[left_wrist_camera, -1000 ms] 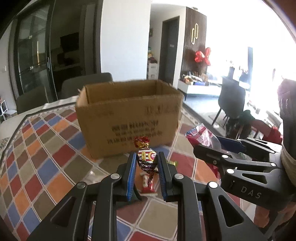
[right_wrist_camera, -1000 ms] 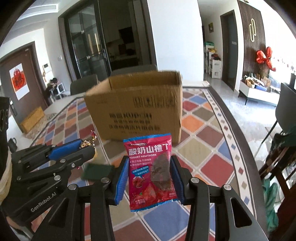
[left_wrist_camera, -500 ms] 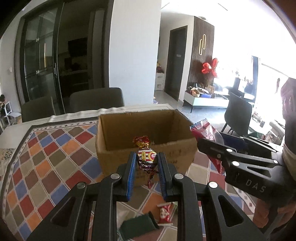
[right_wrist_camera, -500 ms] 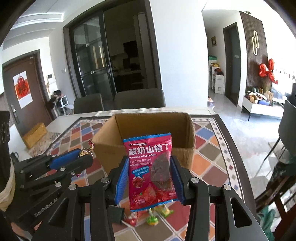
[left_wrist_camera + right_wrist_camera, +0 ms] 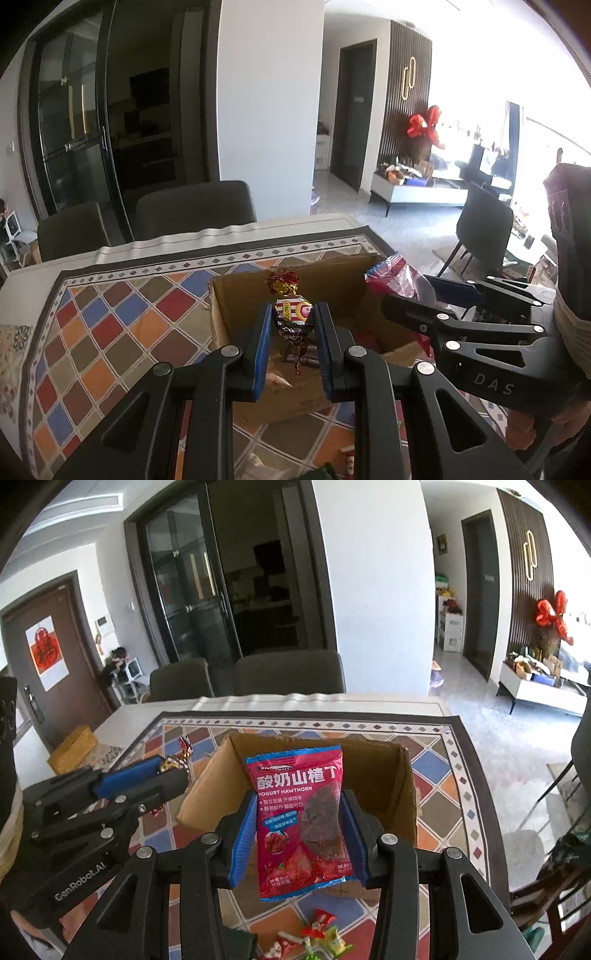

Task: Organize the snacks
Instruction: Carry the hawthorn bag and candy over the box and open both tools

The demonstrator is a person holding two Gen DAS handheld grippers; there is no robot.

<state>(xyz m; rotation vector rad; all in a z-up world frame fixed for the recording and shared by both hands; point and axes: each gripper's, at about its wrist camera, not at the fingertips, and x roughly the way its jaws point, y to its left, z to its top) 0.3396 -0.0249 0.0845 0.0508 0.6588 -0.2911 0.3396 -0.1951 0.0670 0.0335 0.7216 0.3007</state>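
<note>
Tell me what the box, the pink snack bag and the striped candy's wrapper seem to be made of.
Box: plain brown corrugated cardboard, matte, with a rough torn rim.
Pink snack bag: thin glossy plastic film, printed, with a clear window and crimped ends.
Striped candy: shiny twisted wrapper, probably metallised foil or film, judging by the gold-red glint.

Cardboard box point(image 5: 402, 794) on tablecloth point(image 5: 458, 775), loose candies point(image 5: 317, 930) before it

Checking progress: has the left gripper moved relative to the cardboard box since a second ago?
Yes. The left gripper has risen and advanced over the cardboard box, holding the candy.
</note>
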